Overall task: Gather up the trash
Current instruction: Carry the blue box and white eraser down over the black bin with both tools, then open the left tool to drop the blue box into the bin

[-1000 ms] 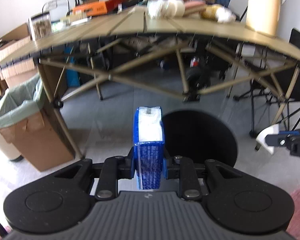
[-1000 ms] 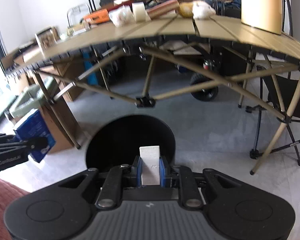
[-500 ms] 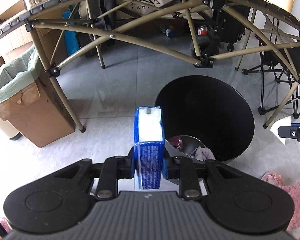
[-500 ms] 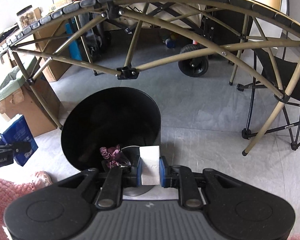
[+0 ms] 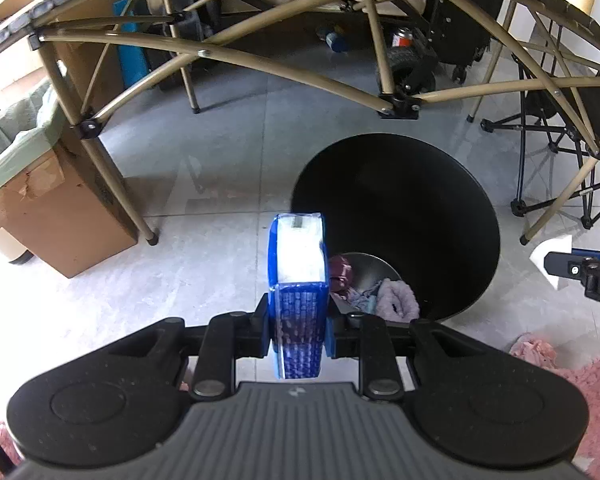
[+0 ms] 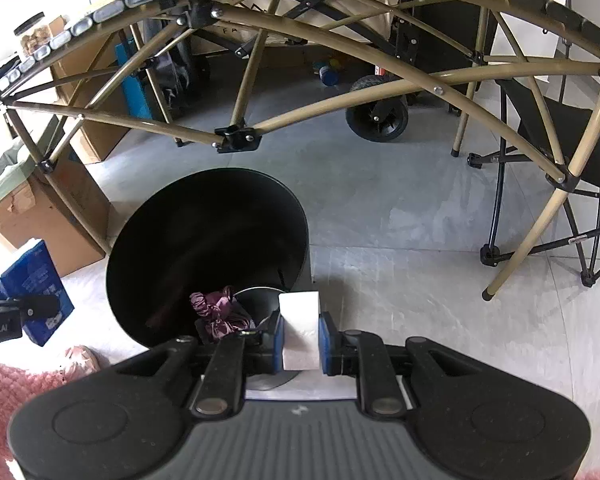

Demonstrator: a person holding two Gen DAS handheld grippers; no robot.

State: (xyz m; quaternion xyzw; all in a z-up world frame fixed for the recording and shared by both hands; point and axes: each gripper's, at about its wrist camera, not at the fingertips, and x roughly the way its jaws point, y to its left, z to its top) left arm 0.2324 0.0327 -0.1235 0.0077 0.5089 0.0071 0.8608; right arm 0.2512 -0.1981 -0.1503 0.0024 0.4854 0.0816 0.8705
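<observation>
My left gripper is shut on a blue tissue pack and holds it just left of the open black trash bin. My right gripper is shut on a white paper piece at the right rim of the same bin. The bin holds a purple scrunched item and pale cloth. The blue pack also shows in the right wrist view, and the white paper shows in the left wrist view.
A folding table frame arches over the floor behind the bin. A cardboard box with a green liner stands at the left. A folding chair stands at the right. Pink rug lies close by.
Both grippers have dropped and tilted down towards the bin. The tabletop has left view and the bin's inside with its contents now shows. Both still hold their items.
</observation>
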